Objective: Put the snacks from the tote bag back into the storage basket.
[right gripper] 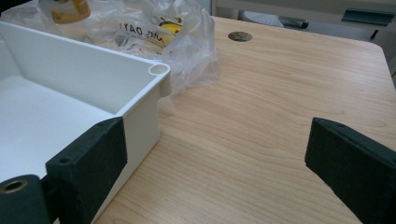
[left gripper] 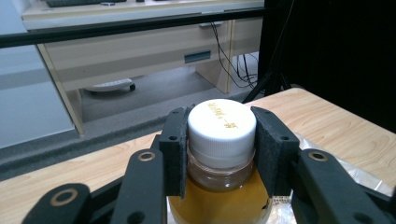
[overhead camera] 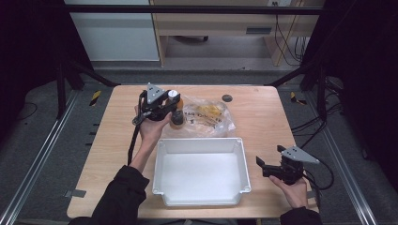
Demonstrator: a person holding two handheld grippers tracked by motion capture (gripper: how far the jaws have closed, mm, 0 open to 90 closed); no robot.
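From above, your left gripper (overhead camera: pixel 174 108) sits over the far left part of the wooden table (overhead camera: pixel 263 122), clamped on a small bottle (overhead camera: pixel 175 112) of amber liquid with a white cap; the bottle is held at the left edge of a crinkled clear plastic bag (overhead camera: pixel 211 119) that lies just beyond the white tray (overhead camera: pixel 201 143). The tray stands at the near middle of the table, and the bag touches or nearly touches its far rim (you cannot quite tell which from this height). Your right gripper (overhead camera: pixel 261 165) rests low at the near right, just beside the tray's right wall, with its jaws apart and nothing between them. In the left gripper view, the two black pads (left gripper: pixel 175 149) press on either side of the bottle (left gripper: pixel 221 154), squeezing it at the cap (left gripper: pixel 222 125) and neck, and the bottle stands upright with the amber liquid showing below the neck; a bit of the bag (left gripper: pixel 359 172) shows at lower right, on the table (left gripper: pixel 336 126). In the right gripper view, the jaws stand wide apart over bare tabletop (right gripper: pixel 261 140), the left one close against the corner of the tray (right gripper: pixel 135 100); past the tray lie the bag (right gripper: pixel 187 42) and, at top left, the lower part of the bottle (right gripper: pixel 70 10).
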